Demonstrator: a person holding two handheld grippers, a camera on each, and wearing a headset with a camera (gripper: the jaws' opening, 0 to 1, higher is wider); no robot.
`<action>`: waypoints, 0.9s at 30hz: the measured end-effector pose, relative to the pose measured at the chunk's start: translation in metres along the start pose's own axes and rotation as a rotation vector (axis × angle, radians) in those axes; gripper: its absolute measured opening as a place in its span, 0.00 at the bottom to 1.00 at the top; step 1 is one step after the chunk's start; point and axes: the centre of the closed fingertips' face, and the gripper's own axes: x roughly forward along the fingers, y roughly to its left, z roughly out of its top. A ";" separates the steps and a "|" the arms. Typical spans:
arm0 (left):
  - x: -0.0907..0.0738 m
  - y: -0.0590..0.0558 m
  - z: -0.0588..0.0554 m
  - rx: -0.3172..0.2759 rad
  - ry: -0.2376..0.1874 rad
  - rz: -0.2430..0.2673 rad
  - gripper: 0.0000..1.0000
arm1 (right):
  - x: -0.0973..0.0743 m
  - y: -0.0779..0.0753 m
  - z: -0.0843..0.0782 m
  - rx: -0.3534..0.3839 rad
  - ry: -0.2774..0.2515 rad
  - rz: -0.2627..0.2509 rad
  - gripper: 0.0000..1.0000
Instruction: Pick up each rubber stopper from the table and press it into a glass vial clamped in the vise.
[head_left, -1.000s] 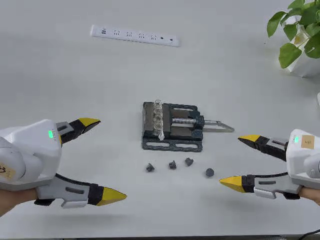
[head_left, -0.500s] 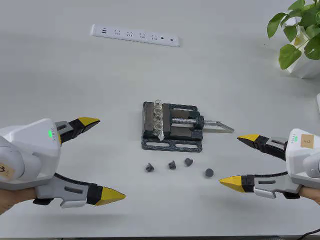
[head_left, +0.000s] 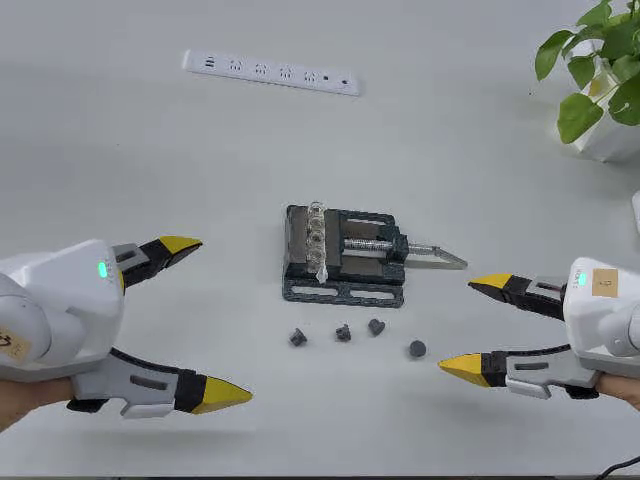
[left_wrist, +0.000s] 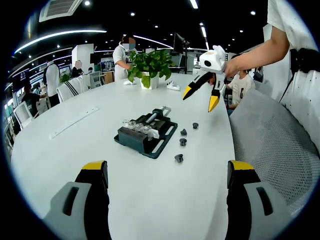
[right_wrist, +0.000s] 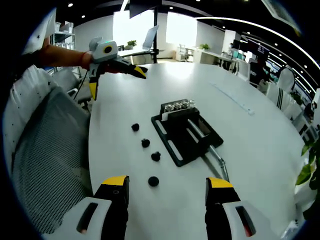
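Grey rubber stoppers (head_left: 343, 332), four of them, lay loose on the white table (head_left: 150, 160) in a ragged row at 6 o'clock from the black vise (head_left: 345, 268). None touched another, and the rightmost one sat a little apart toward 4 o'clock. A line of clear glass vials (head_left: 317, 240) stood upright, clamped in the vise at its 9 o'clock end. My left gripper (head_left: 225, 318) hovered at 8 o'clock from the vise, its yellow-tipped jaws spread wide and holding nothing. My right gripper (head_left: 455, 325) hung at 4 o'clock, jaws likewise parted and bare (the nearer tip was close to the rightmost stopper, though not touching it). A white power strip (head_left: 270, 72) lay well off at 11 o'clock from the vise, and a potted plant (head_left: 577, 112) stood at 2 o'clock
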 end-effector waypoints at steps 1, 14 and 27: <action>0.000 0.000 0.000 -0.002 -0.001 0.000 0.99 | 0.001 0.001 0.000 -0.006 0.017 0.008 0.57; 0.001 0.001 0.000 -0.005 -0.013 0.004 0.99 | 0.020 0.011 0.003 -0.156 0.183 0.117 0.34; 0.003 0.002 -0.004 -0.011 -0.020 0.006 0.99 | 0.037 0.026 -0.017 -0.310 0.320 0.196 0.18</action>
